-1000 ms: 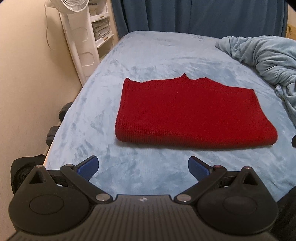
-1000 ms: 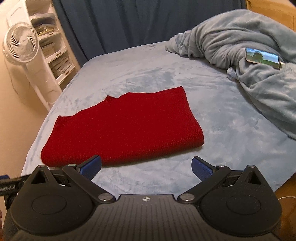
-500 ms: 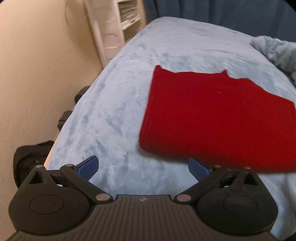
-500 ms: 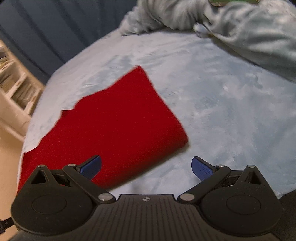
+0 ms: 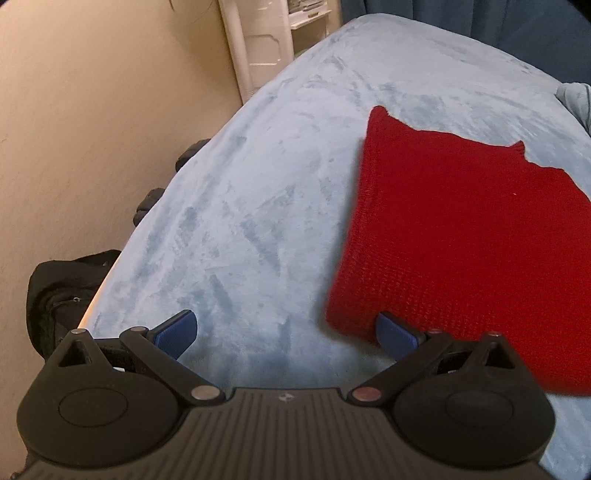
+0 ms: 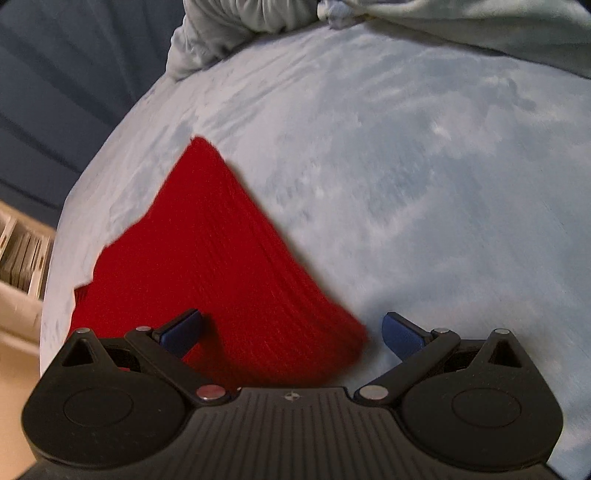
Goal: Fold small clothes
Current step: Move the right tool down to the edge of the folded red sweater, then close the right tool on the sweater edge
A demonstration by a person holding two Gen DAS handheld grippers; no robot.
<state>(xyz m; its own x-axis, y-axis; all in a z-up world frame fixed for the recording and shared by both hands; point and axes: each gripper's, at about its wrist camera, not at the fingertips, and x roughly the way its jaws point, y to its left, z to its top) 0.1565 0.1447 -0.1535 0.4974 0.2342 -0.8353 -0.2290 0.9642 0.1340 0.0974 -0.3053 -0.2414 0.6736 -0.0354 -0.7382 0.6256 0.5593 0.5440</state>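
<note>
- Far left in the left wrist view, a black bag (image 5: 59, 291) sits on the floor beside the bed, below a beige wall (image 5: 92, 110).
- A white shelf unit (image 5: 266, 40) stands past the bed's far corner.
- The bed (image 5: 258, 206) carries a pale blue plush cover, brushed in streaks.
- The left tongs (image 5: 286, 334) are spread wide and grip nothing; the left blue pad is over bare cover, and the right blue pad overlaps the near left corner of the red knit garment (image 5: 461, 236).
- That garment lies folded and flat on the bed, right of the left tongs, with its notched neckline edge on the far side.
- In the right wrist view, the same red knit garment (image 6: 207, 266) fills the lower left, its near right corner between the two blue pads.
- The right tongs (image 6: 291, 334) are also spread wide and hold nothing; the left pad is over the knit, the right pad over bare cover. Whether either pad touches the fabric cannot be told.
- A crumpled pale blue blanket (image 6: 258, 18) is heaped at the far end of the bed, well apart from the garment.
- A dark blue curtain (image 6: 74, 74) hangs behind the bed.
</note>
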